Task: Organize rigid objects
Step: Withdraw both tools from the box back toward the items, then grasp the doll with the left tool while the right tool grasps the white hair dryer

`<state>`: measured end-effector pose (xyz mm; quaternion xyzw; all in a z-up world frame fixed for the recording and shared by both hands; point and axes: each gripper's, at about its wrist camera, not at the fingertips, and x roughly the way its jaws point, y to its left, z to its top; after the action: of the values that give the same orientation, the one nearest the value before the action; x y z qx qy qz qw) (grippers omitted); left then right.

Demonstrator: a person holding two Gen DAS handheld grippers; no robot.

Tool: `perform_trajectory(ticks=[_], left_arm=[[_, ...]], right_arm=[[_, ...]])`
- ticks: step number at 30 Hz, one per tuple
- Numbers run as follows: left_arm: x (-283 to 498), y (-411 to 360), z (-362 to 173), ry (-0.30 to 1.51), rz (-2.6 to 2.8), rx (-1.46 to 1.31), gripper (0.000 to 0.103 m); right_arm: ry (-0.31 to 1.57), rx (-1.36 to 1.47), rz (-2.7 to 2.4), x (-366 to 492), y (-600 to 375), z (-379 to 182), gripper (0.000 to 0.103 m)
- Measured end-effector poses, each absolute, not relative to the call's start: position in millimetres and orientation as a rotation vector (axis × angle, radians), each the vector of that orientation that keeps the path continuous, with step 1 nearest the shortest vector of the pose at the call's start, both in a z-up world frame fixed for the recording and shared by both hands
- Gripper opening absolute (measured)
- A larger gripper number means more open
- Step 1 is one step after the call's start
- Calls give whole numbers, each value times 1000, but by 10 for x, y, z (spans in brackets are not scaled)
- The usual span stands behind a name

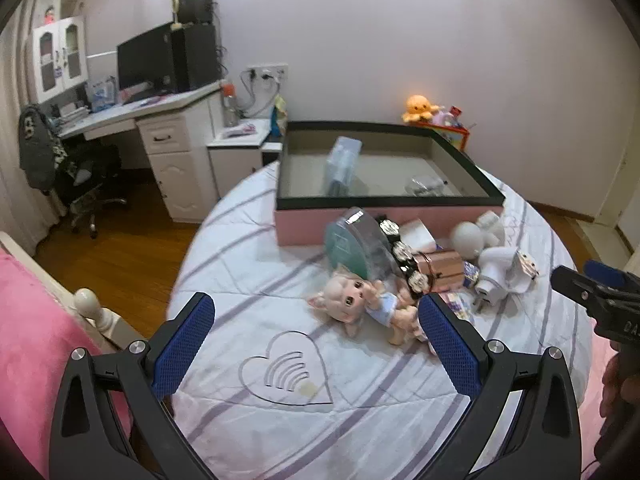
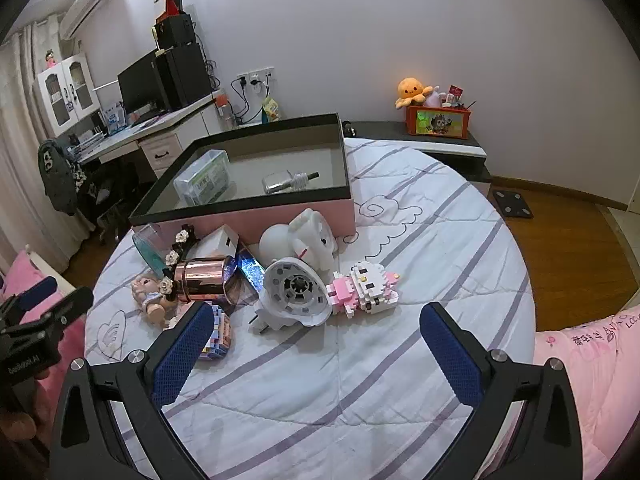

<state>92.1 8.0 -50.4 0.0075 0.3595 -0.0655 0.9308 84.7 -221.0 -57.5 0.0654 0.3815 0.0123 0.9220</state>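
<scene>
Currently we hold both tongs released over the striped bedspread (image 2: 360,380), nothing between the pads. Left gripper (image 1: 316,332) has the doll (image 1: 360,304) just ahead, near its right finger. Right gripper (image 2: 316,344) faces the white plug adapter (image 2: 294,292) and pink block figure (image 2: 364,284). Behind the pile: rose-gold cup (image 2: 204,280), then the pink box (image 2: 256,184) holding a clear case (image 2: 204,176).

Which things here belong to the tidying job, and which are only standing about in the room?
Belong to the job:
pink box
doll
rose-gold cup
white plug
block cat
left claw, open
right claw, open

Just standing about:
orange octopus toy
monitor
office chair
</scene>
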Motion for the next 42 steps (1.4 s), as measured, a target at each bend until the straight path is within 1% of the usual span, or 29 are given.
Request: perform_trajectory(ticks=[15,22,25,26,28,29,31,32,33,35,42], left_arm=[[1220,-167,-930,841,-204,49,103],[1459,-190,-1110,885,-228,13,103],[1524,-183,-1169,901,-270,-17,103],[1534,-191,-1184,906,-276,-18,102],[1552,-192,-1195,912,-288,-25,94],[1557,-188,-1197,913,-297,-30,93],[1559,-188,-1199,913,-303,-32,92],[1552,-179,-1203,912,-306,-36,92],[1552,-175,-1202,912,-308,-40,92],[1540,-157,-1193,912,-312,-47,92],[1495,-99,-1173,911,-316,-45,92]], right_arm=[[852,93,46,1167,-2122,-808,103],[873,58,65,1331,-2054,-908,103],[885,39,72,1384,-2022,-965,101],[889,31,73,1402,-2005,-984,98],[882,-16,59,1415,-1962,-1012,96],[879,-37,56,1419,-1944,-1018,93],[873,-67,49,1418,-1930,-1015,83],[866,-80,48,1412,-1922,-1004,76],[867,-76,67,1412,-1920,-1000,64],[878,-61,107,1411,-1911,-1020,56],[880,-31,124,1340,-1949,-994,55]])
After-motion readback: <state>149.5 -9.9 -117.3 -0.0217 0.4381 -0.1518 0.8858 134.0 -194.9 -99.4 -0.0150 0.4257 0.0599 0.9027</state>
